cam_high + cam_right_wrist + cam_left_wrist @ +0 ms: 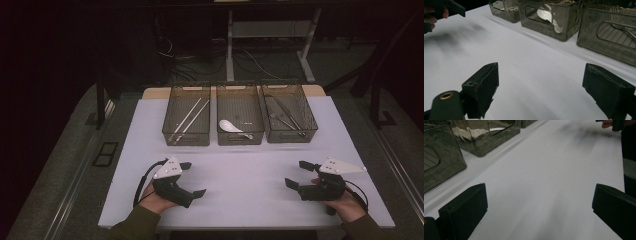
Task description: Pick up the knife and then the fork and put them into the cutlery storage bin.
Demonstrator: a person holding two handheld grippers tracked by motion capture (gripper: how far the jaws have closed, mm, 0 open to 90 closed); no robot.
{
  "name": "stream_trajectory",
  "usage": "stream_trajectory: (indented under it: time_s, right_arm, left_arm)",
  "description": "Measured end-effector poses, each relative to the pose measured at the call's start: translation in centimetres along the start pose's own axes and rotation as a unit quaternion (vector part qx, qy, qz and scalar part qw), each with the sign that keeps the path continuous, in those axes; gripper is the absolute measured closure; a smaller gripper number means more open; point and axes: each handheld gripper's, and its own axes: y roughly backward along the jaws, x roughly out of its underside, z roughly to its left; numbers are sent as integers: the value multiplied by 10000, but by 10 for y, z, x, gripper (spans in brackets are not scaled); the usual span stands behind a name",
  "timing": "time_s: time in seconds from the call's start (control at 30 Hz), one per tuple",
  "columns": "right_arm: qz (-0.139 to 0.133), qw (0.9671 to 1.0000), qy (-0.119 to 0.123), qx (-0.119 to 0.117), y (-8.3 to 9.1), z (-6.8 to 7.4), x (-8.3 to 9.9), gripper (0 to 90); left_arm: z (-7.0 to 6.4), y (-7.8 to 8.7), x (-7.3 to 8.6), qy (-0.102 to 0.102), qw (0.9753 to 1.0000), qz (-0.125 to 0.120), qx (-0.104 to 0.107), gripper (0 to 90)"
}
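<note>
both grippers, left gripper (196, 179) and right gripper (298, 174), rest wide and empty; a hasty reach risks knocking the spoon (231, 127) bin (240, 138) rim.

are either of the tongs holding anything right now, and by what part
Nothing is held. The left tongs and right tongs both hover open over the white table, jaws wide apart with only bare surface between them.
</note>
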Motion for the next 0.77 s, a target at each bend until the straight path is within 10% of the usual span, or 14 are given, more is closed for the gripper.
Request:
stream_trajectory:
  time_s: [0.77]
  right_arm:
    - [116, 9998, 137, -42, -3, 1, 3, 123]
  left_arm:
    - [0, -1, 0, -9, 10000, 33, -21, 0]
